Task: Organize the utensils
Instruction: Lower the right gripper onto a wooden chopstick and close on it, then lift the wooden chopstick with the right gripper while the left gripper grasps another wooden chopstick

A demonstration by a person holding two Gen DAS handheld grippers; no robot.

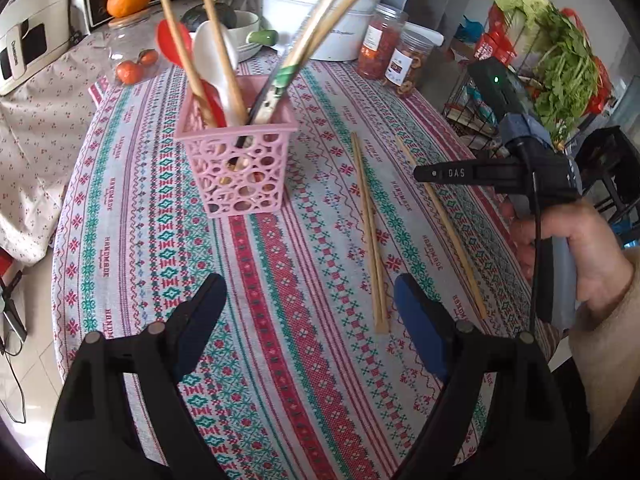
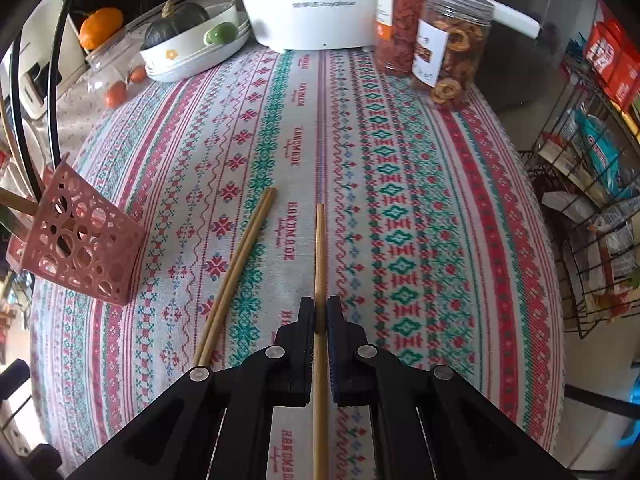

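- right tongs (image 2: 320, 312): jaws pinched tight on a single chopstick (image 2: 320, 248); stick runs straight between the pads and out ahead of the tips over the tablecloth (image 2: 400, 184); its far end looks close to the cloth, contact unclear
- pair of chopsticks (image 2: 236, 272): flat on the cloth just left of the right tongs, side by side and touching, angled away to the upper right
- left tongs (image 1: 308, 300): jaws spread wide, nothing between them, hovering over the cloth
- from the left tongs: the pair (image 1: 370, 236) lies ahead, nearer the right finger; pink basket (image 1: 236, 168) stands ahead and slightly left, upright, with chopsticks, a white spoon (image 1: 214, 56) and a red spoon (image 1: 172, 40) sticking out
- right hand (image 1: 576, 252) holds the right tongs' handle, off to the right of the left tongs
- jars (image 2: 432, 36) and a white cooker (image 2: 308, 4) far ahead of the right tongs at the table's back edge
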